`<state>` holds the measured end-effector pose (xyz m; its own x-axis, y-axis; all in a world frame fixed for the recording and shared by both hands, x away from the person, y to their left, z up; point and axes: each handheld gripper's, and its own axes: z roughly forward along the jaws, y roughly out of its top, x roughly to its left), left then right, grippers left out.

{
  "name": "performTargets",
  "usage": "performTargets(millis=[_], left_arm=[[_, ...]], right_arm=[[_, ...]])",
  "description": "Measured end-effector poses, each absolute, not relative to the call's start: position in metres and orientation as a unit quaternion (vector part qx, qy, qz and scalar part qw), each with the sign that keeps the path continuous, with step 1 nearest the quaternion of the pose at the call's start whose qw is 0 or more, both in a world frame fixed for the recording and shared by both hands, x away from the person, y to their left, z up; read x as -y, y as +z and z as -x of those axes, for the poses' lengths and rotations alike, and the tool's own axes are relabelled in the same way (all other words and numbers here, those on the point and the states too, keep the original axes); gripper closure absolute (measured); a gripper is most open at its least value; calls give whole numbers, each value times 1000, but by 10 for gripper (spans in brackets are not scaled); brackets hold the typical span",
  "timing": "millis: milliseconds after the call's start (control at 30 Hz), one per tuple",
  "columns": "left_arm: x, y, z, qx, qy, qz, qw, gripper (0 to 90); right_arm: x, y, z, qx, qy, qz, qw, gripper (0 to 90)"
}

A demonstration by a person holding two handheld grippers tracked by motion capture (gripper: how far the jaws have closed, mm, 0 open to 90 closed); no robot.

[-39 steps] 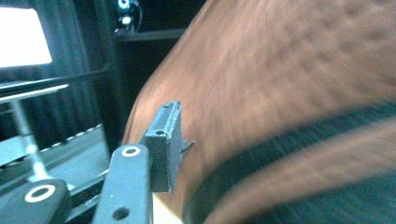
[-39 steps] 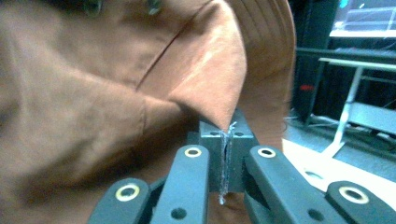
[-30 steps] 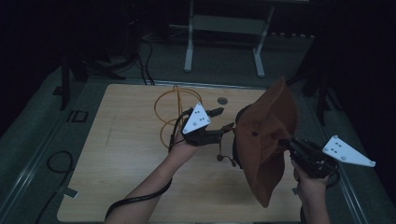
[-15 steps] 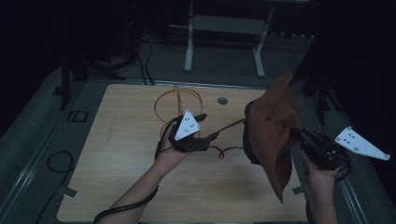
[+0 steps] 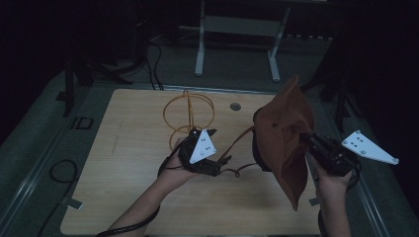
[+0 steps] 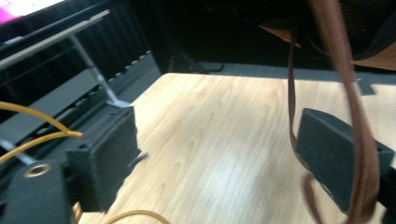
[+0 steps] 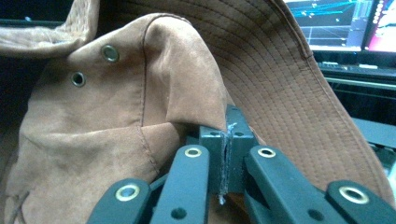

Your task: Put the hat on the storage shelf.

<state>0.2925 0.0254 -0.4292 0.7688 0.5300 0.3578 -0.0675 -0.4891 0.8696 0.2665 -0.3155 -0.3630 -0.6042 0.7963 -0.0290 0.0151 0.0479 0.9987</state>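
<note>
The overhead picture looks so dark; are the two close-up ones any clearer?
High view: dim, room black beyond the table. Left gripper view: brighter, but the brown strap smears with blur. Right gripper view: well lit, the suede hat sharp, stitching visible.

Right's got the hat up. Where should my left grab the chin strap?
Grip the chin strap on its taut slanted run below the hat, coming from the left side. The left gripper, whose jaws just opened, sits beside it; the loose loop on the table would probably slip.

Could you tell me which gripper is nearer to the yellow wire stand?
Left. The left gripper, jaws just opened around the hat's strap, sits just in front of the wire stand. The right gripper, shut on the brown hat, is far to its right.
</note>
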Motion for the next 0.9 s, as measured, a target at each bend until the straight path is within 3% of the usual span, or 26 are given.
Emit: performTargets(millis=[333,500,733,900], left_arm=[[-2,-437,-276,-95,370,-801,462,27],[-10,-434,-275,-124,342,-778,513,23],[-38,-428,-281,-190,253,-724,613,23],[-54,-427,-275,-209,263,-711,618,23]], right_arm=[[304,-370,-272,-660,593,-324,329,889],[299,-373,-276,-664,584,-332,330,889],[292,-373,-282,-661,583,-336,331,889],[287,-374,-287,-664,585,-333,327,889]])
